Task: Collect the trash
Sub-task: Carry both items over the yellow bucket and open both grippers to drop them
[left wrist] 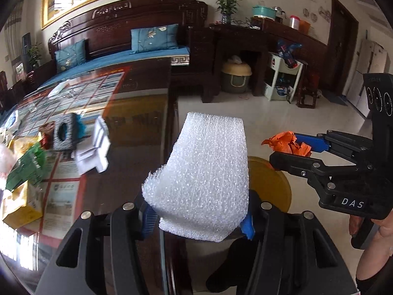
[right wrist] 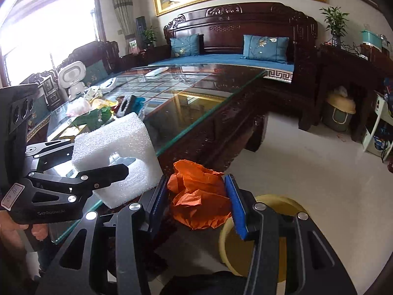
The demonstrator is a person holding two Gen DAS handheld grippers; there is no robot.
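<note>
Nearest the left wrist lens, the left hand-held gripper [left wrist: 199,217] is closed on a white foam block [left wrist: 203,172], its blue pads [left wrist: 148,217] pressing the block's lower edge at the bottom centre of the frame; the block rises upright toward mid-frame, over the edge of the glass-topped surface [left wrist: 137,113]. At the right of the same frame, the right hand-held gripper [left wrist: 292,147] is closed on a crumpled orange paper [left wrist: 287,142], with a hand [left wrist: 383,228] on its handle at the lower right edge. Below and between the two loads, a yellow round bin [left wrist: 272,184] stands on the pale tiled floor [left wrist: 245,108], partly hidden by the foam. From the right wrist view, the orange paper [right wrist: 199,196] sits clamped between the right gripper's [right wrist: 196,196] two blue pads [right wrist: 237,209] at lower centre, just above the yellow bin [right wrist: 277,201] at the lower right. Left of it, the left gripper [right wrist: 122,169] holds the foam block [right wrist: 118,157] over the surface corner [right wrist: 196,113]. Farther left on the surface in the left wrist view lie a green packet [left wrist: 27,164], a yellow carton [left wrist: 19,204], a grey block with a hole [left wrist: 65,132] and a white foam piece [left wrist: 94,147]. Beyond, a dark wooden sofa with blue cushions [left wrist: 152,36] fills the upper part of the frame.
</note>
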